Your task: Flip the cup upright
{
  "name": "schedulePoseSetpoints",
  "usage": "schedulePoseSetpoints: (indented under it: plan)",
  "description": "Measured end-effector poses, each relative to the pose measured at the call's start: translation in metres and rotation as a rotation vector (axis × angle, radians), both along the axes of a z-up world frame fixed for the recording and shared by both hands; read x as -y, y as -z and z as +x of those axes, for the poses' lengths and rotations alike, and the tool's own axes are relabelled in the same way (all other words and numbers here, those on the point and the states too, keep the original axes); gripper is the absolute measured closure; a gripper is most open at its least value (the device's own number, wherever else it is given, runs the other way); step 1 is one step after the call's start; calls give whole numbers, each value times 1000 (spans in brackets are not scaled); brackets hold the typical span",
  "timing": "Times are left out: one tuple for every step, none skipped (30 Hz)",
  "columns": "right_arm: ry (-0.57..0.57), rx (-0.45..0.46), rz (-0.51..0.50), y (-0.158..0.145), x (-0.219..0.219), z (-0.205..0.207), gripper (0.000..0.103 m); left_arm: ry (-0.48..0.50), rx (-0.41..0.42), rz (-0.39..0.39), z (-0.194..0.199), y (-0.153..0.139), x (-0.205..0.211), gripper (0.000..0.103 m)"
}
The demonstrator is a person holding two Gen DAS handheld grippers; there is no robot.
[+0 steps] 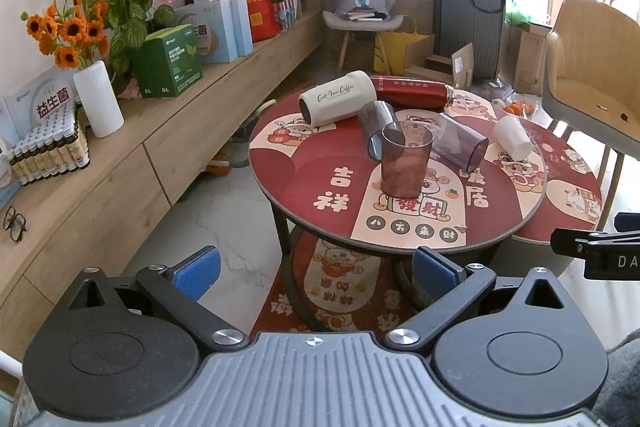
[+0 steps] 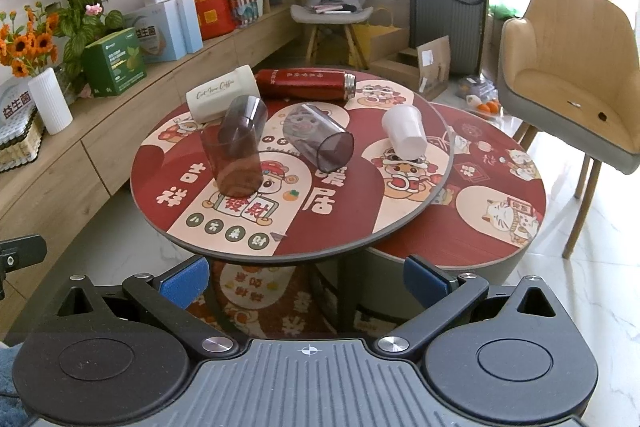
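- Reddish cup (image 1: pixel 406 163) (image 2: pixel 234 163): upright, mouth up, centre of left wrist view, on the round red table (image 1: pixel 288 163) (image 2: pixel 340 227).
- On their sides behind it: grey tumbler (image 1: pixel 374 129) (image 2: pixel 242 121) overlapping its rim in view, second grey tumbler (image 1: pixel 464 143) (image 2: pixel 320 141), white cup (image 1: pixel 514 137) (image 2: pixel 406 135), cream mug (image 1: pixel 338 99) (image 2: pixel 222 97), red flask (image 1: pixel 412 91) (image 2: pixel 306 83).
- Left gripper (image 1: pixel 316 269): blue pads wide apart, holding nothing, below table edge in frame.
- Right gripper (image 2: pixel 306 279): spread wide, touching nothing.
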State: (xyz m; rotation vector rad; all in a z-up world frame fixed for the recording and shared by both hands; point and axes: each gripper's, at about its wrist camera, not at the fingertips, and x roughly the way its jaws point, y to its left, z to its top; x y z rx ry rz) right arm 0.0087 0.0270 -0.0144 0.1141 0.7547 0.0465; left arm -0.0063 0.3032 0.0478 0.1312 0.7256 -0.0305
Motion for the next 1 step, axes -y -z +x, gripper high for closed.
schedulePoseSetpoints:
  plan:
    - [0, 0, 0, 0, 0, 0, 0, 0, 1, 2, 0, 0, 0, 0]
